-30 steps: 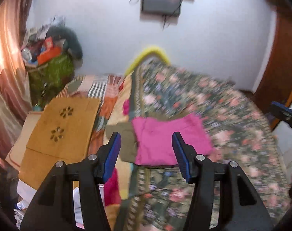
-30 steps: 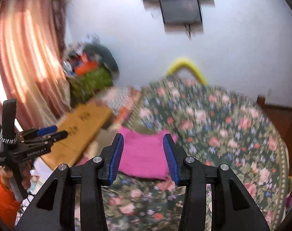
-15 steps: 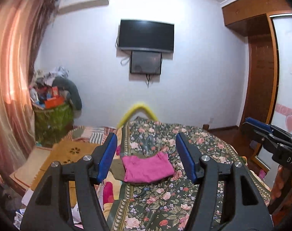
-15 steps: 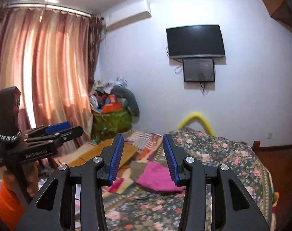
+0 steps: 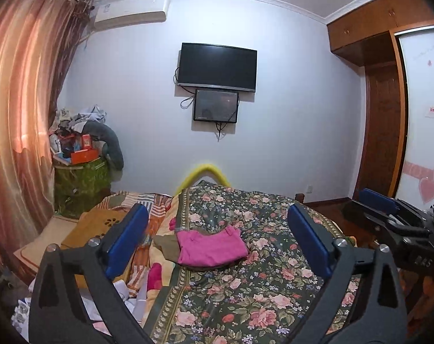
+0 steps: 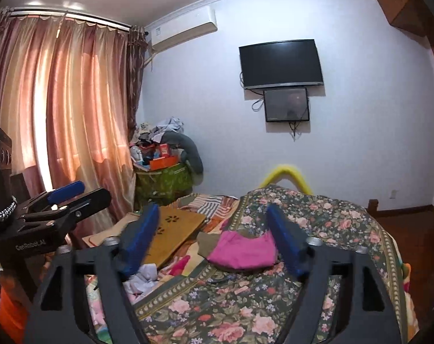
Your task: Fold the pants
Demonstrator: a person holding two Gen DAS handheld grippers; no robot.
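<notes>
At twelve o'clock on the bed [image 5: 274, 286], the pants [image 5: 211, 246] lie folded; both claws, left [image 5: 217, 243] and right [image 6: 217, 242], are opening empty, so a stray brush could undo the fold.

wall-mounted television [image 5: 217, 66] above floral bedspread [image 5: 245, 286]

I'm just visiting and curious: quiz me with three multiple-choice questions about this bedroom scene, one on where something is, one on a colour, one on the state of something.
1. Where do the folded pants lie?
A. on the floral bedspread
B. on the floor
C. in the green bag

2. What colour are the pants?
A. white
B. pink
C. blue

3. What is between the left hand-held gripper's pads?
A. the pants
B. a pillow
C. nothing

Answers: 1 A, they rest flat on the bedspread. 2 B, the fabric is bright pink. 3 C, its opening jaws stand apart, with the pants lying well beyond them.
</notes>
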